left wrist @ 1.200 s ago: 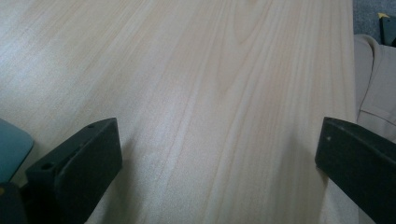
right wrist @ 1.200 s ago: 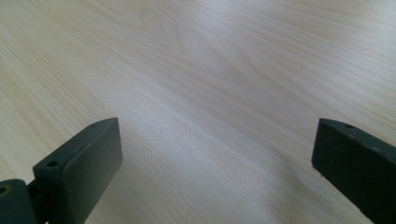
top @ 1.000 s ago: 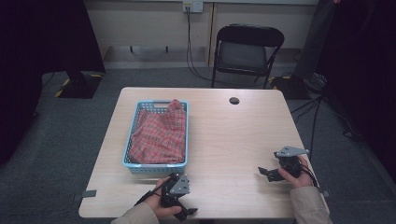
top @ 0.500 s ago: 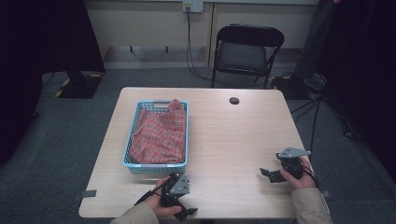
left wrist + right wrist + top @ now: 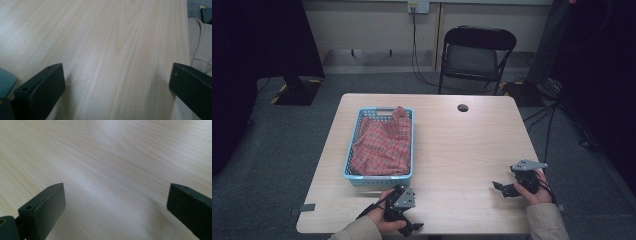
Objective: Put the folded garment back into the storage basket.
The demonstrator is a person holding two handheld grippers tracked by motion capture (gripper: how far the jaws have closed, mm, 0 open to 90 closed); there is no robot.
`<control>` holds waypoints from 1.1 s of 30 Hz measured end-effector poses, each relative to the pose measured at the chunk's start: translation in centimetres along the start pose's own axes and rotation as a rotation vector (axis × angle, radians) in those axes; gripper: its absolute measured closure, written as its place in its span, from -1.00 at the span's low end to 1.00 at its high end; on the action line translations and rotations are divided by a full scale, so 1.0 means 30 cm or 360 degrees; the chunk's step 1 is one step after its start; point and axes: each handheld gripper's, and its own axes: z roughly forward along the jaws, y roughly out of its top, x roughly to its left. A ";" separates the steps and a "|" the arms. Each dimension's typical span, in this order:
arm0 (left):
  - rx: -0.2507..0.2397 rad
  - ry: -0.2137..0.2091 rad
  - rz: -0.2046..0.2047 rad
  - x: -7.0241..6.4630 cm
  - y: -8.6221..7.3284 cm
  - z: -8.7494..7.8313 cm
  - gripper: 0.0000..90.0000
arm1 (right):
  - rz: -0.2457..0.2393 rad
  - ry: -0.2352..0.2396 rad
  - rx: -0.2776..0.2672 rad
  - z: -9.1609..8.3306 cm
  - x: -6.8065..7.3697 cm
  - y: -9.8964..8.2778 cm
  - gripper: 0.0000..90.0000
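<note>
The counter (image 5: pixel 462 150) takes up the middle of the room, a pale wood top with most of its surface bare, which leaves plenty of working space between the person's two hands. Beyond its far edge stands a folding chair (image 5: pixel 477 55), pushed back and out of the way, and a small dark hole (image 5: pixel 462 107) sits in the top near that far edge.

On the left half lies a blue basket (image 5: pixel 353 145), its long side running near to far. The red checked cloth (image 5: pixel 382 147) is heaped inside it, loosely crumpled, one corner riding up over the far right rim. My guess is that the basket is set on the left so the cloth can be lifted out onto the bare right-hand stretch of wood.

The left tool (image 5: pixel 404 212) rests low at the near edge, just in front of the basket's near wall, close to the cloth though not touching it. Seen along its own jaws, the left tool (image 5: pixel 116 82) is spread wide with nothing but wood grain between, and a beige sleeve (image 5: pixel 200 47) shows off to one side. That reads to me as a ready stance before reaching into the basket.

The right tool (image 5: pixel 504 188) sits near the right edge, well apart from the basket, pointing leftward across the top. In its own view the right tool (image 5: pixel 115 202) is likewise spread, empty, hovering close over bare wood, likely parked until the cloth comes out.
</note>
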 end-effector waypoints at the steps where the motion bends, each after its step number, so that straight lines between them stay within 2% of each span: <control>1: 0.0002 0.0000 0.0003 0.000 0.000 0.000 -1.00 | 0.0001 -0.0003 0.0003 0.000 0.000 -0.001 -0.97; 22: 0.0002 -0.0014 0.0018 0.004 0.001 0.001 -1.00 | -0.0003 -0.0025 0.0067 0.003 0.001 -0.024 -0.99; 28: 0.0000 -0.0015 0.0020 0.004 0.002 0.002 -1.00 | 0.0032 -0.0008 0.0072 0.005 -0.003 -0.029 -1.00; 33: 0.0000 -0.0015 0.0020 0.004 0.001 0.002 -1.00 | 0.0067 -0.0047 0.0074 0.012 -0.002 -0.023 -1.00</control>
